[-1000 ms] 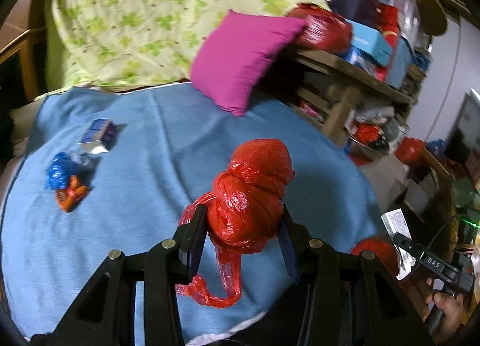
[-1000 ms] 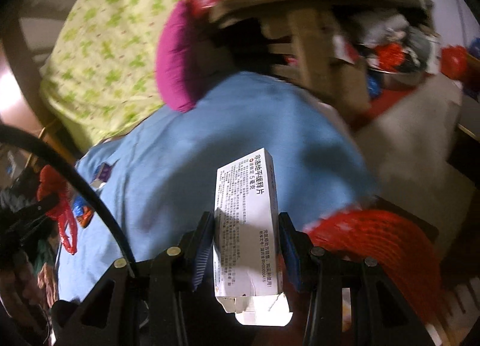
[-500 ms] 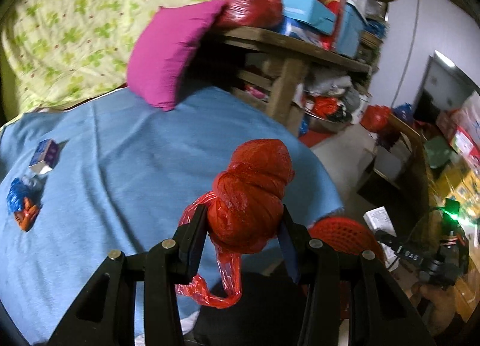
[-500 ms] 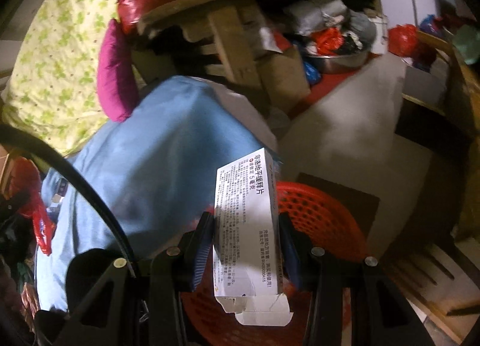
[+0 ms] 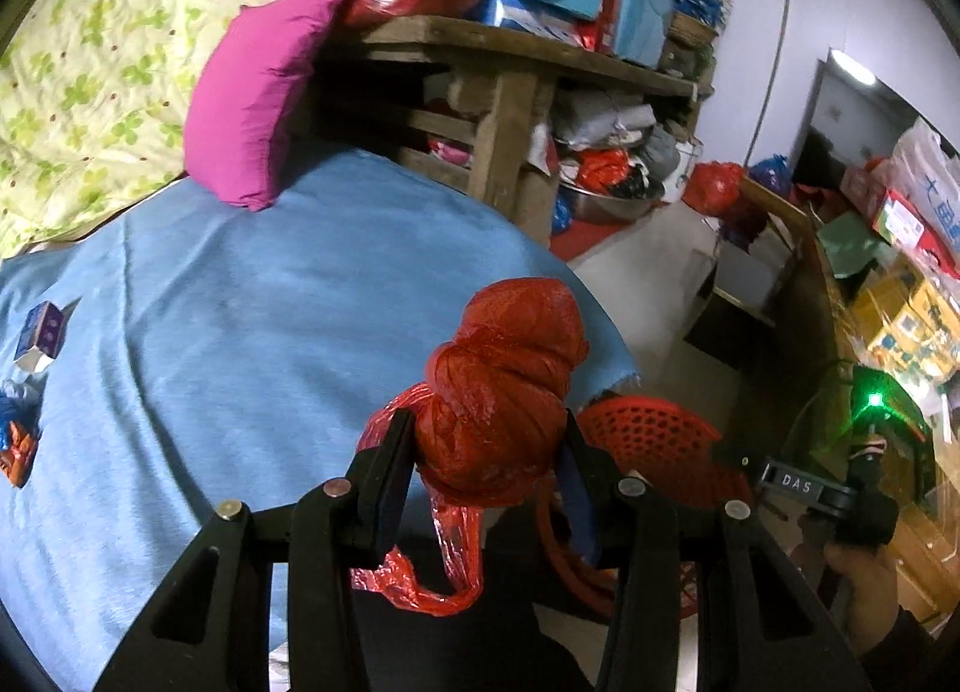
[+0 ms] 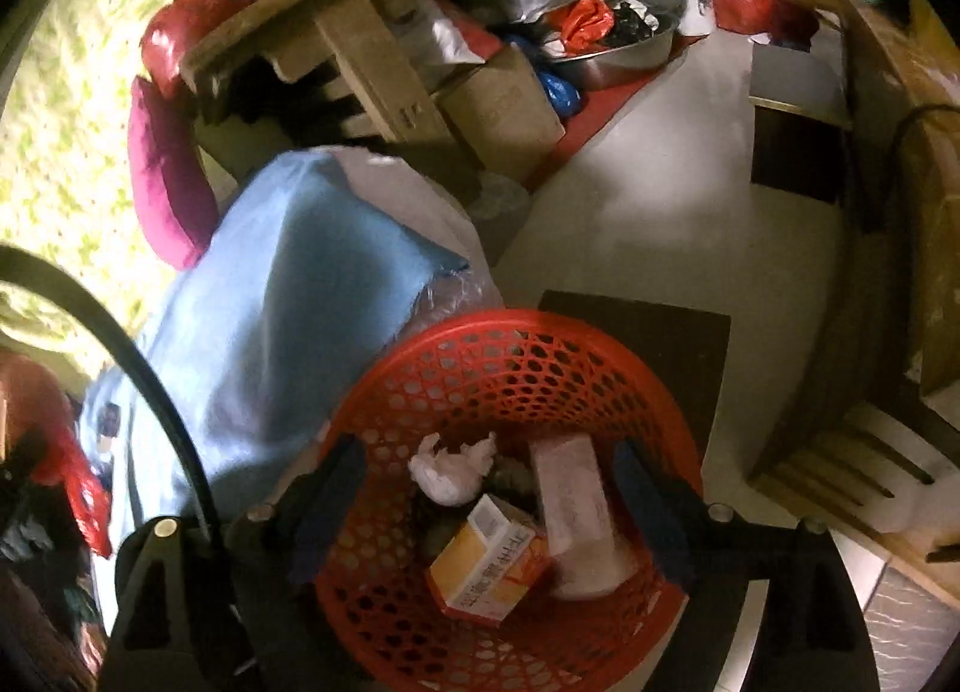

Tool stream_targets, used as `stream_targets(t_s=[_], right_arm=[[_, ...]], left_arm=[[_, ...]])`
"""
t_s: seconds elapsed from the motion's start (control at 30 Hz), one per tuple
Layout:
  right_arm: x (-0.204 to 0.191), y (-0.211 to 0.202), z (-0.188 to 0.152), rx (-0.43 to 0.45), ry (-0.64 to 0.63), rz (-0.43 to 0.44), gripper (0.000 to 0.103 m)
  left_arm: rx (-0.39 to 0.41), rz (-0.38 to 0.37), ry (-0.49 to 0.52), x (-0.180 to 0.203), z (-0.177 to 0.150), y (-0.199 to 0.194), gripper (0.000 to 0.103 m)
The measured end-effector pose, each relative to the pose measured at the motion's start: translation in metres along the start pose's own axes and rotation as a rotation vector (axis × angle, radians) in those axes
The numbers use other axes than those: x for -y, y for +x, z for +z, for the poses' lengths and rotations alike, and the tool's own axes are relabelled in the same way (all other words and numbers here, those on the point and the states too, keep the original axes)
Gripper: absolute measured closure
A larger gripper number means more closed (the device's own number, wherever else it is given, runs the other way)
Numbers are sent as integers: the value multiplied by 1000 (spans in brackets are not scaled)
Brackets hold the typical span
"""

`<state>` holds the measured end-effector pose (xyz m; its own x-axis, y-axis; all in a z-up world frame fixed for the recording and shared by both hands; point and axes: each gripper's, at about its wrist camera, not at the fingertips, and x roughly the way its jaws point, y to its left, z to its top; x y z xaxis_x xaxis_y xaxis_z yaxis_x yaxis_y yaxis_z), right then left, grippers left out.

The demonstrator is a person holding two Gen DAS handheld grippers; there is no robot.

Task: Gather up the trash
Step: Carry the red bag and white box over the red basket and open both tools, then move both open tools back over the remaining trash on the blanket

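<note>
Inside red mesh basket (image 6: 522, 356), right view alone shows white carton (image 6: 573, 506), orange box (image 6: 489, 563), crumpled tissue (image 6: 450, 467); right gripper (image 6: 489, 512) fingers spread. Left gripper (image 5: 483, 464) pinches knotted crinkly red bag (image 5: 501, 386).

The knotted bag (image 5: 501, 386) is glossy red, the claw (image 5: 486, 476) holding it is black, and the sheet (image 5: 240, 296) under them is plain light blue. The pillow (image 5: 258, 98) is magenta, and the quilt (image 5: 102, 50) is pale yellow with a green clover print. The basket (image 6: 480, 350) is red mesh; in it lie a white crumpled paper (image 6: 450, 467), an orange-and-white box (image 6: 489, 563) and a pale white box (image 6: 576, 500).
</note>
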<state>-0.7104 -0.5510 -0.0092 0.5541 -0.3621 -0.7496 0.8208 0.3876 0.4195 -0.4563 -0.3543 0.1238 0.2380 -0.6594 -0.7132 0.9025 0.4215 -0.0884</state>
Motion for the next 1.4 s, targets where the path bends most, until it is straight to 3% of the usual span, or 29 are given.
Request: stream_targets(t_s=[0.33, 0.67, 0.73, 0.8, 0.97, 1.4], right_arm=[[-17, -34, -1, 134, -94, -49, 16], [-8, -59, 7, 209, -63, -34, 16], [-5, -59, 7, 207, -48, -26, 16], [-3, -57, 7, 196, -37, -23, 16], [-3, -56, 6, 192, -30, -21, 16], [-56, -53, 12, 190, -124, 14, 16]], left_arm=[[-89, -99, 72, 48, -1, 33, 56], [-174, -183, 98, 88, 2, 68, 54], [-207, -211, 87, 92, 5, 77, 46], [-227, -234, 72, 94, 6, 83, 26], [-232, -276, 12, 78, 6, 81, 26], [-91, -134, -107, -23, -8, 29, 26]])
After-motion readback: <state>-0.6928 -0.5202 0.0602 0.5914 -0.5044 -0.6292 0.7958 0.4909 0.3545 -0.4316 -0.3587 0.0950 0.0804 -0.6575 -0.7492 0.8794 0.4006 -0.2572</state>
